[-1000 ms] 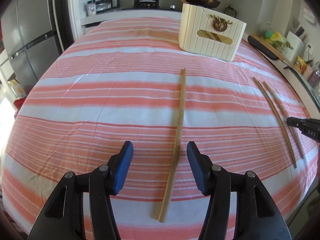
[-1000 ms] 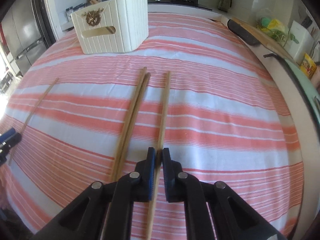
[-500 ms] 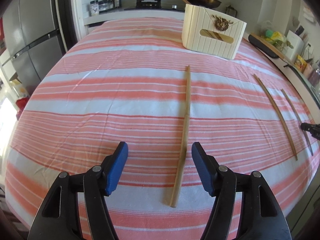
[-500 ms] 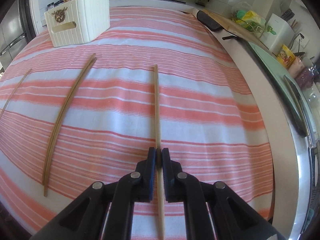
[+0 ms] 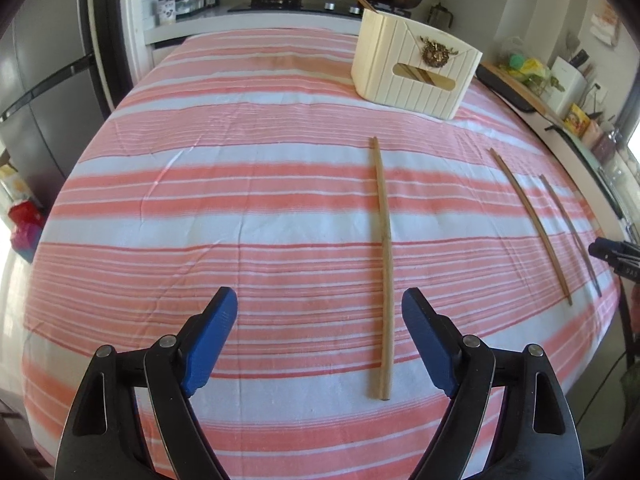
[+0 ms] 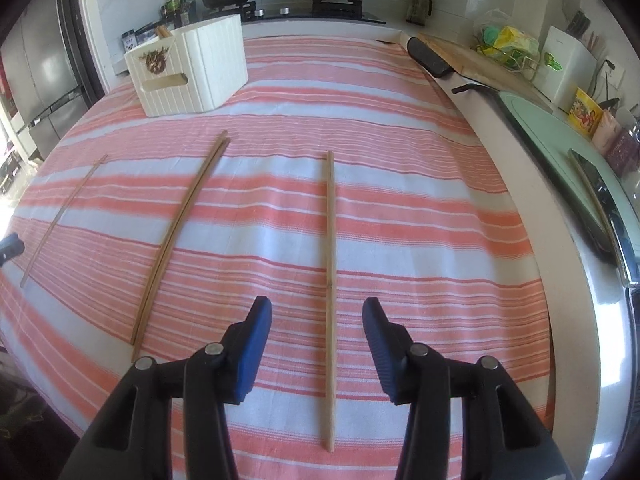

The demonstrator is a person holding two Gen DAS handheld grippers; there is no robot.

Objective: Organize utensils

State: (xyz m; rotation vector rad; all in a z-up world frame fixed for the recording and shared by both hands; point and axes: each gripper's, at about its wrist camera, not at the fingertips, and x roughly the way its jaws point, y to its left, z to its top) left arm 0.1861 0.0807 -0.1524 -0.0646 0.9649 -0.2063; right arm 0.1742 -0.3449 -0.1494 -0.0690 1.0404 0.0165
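Chopsticks lay all over the striped cloth [image 5: 240, 184], and the job looked barely under way. In the left view one chopstick [image 5: 383, 264] ran up the middle of the frame, flat on the cloth, its near end low and centre. Off at the right edge lay more: a pair [image 5: 532, 226] and, beyond it, a single [image 5: 570, 232]. The right view showed that single [image 6: 330, 296] dead centre, the pair [image 6: 180, 236] touching each other left of centre, and a far stick [image 6: 60, 220] out at the left edge. The box [image 5: 416, 68] stood in the upper right of the left view, with something wooden showing through its handle slot, so a few pieces seemed already stowed. Four sticks were left on the cloth by my count.

Now the jaws. The left gripper [image 5: 320, 338] hung wide open at the bottom of its frame, the stick lying nearer its right finger, nothing gripped; whether the pads touched the cloth was hard to tell. The right gripper [image 6: 318, 344] stood open too, straddling the single, clear of it on both sides. Neither held anything.
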